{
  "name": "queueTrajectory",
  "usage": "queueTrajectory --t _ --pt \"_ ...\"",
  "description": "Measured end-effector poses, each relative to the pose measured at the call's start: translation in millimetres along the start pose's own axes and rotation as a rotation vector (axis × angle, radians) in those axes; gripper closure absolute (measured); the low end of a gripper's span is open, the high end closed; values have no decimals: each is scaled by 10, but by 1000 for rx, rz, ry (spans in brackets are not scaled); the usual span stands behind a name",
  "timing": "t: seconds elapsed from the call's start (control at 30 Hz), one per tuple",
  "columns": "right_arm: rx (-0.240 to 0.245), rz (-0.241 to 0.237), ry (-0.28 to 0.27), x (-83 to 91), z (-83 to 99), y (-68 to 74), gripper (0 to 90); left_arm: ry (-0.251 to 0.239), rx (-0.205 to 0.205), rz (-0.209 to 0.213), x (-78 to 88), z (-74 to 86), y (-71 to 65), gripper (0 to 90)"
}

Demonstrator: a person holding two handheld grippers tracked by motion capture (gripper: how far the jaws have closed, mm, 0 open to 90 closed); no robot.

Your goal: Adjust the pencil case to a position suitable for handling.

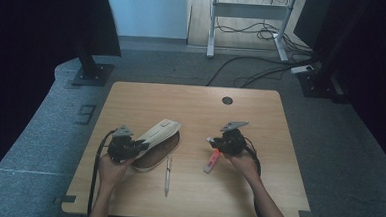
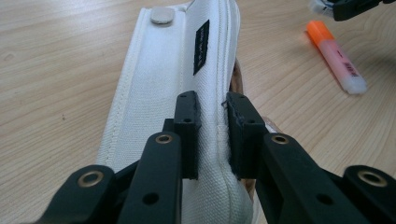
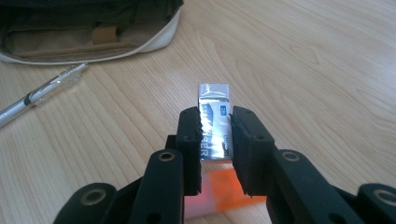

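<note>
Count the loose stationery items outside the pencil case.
3: a pen on the table beside the case, an orange highlighter under the right gripper, and an eraser held in its jaws. More may be hidden inside the case.

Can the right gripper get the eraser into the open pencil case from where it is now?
Probably yes. The right gripper is shut on the eraser, and bare table lies between it and the pencil case, which the left gripper holds by its rim, mouth open. The pen lies nearer the person.
</note>
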State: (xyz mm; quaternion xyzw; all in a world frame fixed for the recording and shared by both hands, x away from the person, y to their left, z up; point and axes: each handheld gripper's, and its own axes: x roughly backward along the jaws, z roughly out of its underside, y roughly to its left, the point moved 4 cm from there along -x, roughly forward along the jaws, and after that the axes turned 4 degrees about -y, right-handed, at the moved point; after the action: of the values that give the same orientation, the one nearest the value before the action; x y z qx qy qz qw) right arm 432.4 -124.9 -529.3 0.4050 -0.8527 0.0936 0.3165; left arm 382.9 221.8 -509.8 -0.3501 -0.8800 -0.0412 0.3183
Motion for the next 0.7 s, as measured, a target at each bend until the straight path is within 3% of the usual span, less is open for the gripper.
queueTrajectory --t 0.7 --pt "46 -50 8 -410 -220 278 719 -5 -1 5 -5 -6 -10 757"
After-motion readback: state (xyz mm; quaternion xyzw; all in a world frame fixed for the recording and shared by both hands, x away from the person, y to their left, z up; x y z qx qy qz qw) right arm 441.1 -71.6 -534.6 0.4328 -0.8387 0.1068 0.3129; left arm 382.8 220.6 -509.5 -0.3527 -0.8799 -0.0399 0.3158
